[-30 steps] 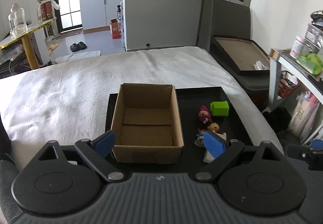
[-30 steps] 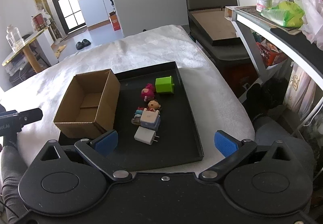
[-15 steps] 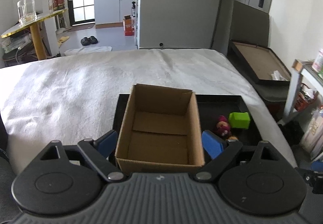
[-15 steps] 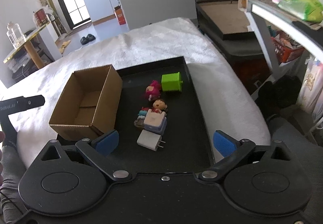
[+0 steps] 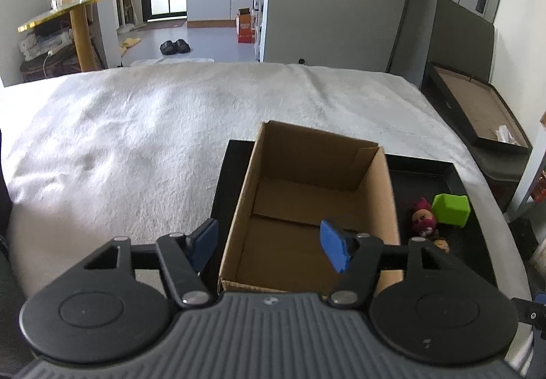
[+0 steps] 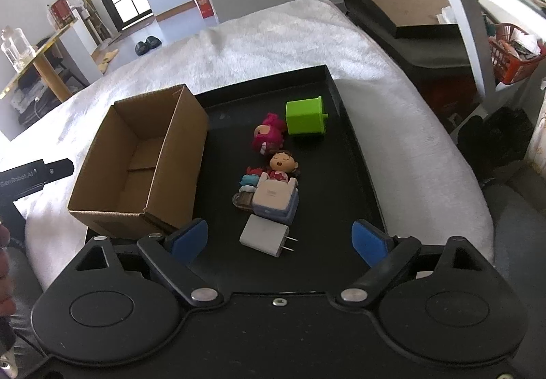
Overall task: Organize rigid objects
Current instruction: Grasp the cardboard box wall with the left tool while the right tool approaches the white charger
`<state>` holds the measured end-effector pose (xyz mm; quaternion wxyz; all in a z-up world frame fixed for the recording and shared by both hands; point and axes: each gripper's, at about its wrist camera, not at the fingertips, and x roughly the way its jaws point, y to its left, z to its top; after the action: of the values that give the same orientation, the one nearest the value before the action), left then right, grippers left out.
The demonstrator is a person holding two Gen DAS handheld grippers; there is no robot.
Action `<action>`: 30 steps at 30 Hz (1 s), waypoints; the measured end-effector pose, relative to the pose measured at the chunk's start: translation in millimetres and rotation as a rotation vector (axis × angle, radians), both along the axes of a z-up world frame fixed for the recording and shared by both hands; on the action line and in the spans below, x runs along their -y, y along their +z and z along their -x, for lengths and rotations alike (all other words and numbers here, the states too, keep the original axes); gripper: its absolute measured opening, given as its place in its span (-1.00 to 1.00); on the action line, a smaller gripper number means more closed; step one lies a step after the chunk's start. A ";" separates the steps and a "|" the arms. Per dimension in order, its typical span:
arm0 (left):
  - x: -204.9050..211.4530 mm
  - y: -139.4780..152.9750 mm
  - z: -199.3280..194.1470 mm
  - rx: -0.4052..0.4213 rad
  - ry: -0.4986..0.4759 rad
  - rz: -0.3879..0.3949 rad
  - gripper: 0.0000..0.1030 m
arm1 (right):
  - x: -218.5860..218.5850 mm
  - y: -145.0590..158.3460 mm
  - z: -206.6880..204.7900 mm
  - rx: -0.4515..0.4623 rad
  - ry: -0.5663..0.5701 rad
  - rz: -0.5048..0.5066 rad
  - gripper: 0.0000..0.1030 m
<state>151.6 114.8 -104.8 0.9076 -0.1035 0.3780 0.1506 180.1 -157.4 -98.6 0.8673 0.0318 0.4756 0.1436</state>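
Right wrist view: the right gripper [image 6: 279, 239] hangs spread and empty over the white charger [image 6: 264, 239] at lower centre. Beyond lie figurines [image 6: 280, 164] and a green block [image 6: 304, 116] on the black tray [image 6: 355, 153]; the empty cardboard box [image 6: 170, 153] sits at left. The left gripper [image 5: 269, 240], also spread, straddles that box's left wall. Likely step: picking the charger; next, descend and pinch it.

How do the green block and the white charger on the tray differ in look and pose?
The green block is bright green and boxy, standing tall near the tray's far right corner; the white charger is pale, flatter, lying on its side nearest the right gripper, two metal prongs pointing right. The block sits apart; the charger lies beside the toy pile. Both rest on the black tray, outside the cardboard box.
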 end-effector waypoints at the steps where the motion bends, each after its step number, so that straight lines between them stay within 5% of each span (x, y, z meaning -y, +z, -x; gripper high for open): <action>1: -2.3 -2.7 -2.1 -0.003 0.001 0.001 0.23 | -1.4 -2.2 -1.8 -0.006 0.001 0.004 0.70; 9: -21.0 -22.8 -12.5 -0.029 0.008 0.001 0.09 | -11.1 -25.4 -15.4 -0.056 0.040 0.044 0.56; 18: -35.4 -50.2 -12.9 -0.051 -0.009 0.096 -0.11 | -34.5 -58.2 -24.2 -0.127 0.148 0.136 0.53; 30: -45.6 -61.6 -9.7 -0.039 0.002 0.147 -0.68 | -59.7 -93.5 -37.4 -0.122 0.235 0.225 0.54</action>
<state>161.3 160.4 -166.5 0.8899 -0.1674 0.4054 0.1254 217.5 -97.8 -192.1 0.8121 -0.1123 0.5409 0.1876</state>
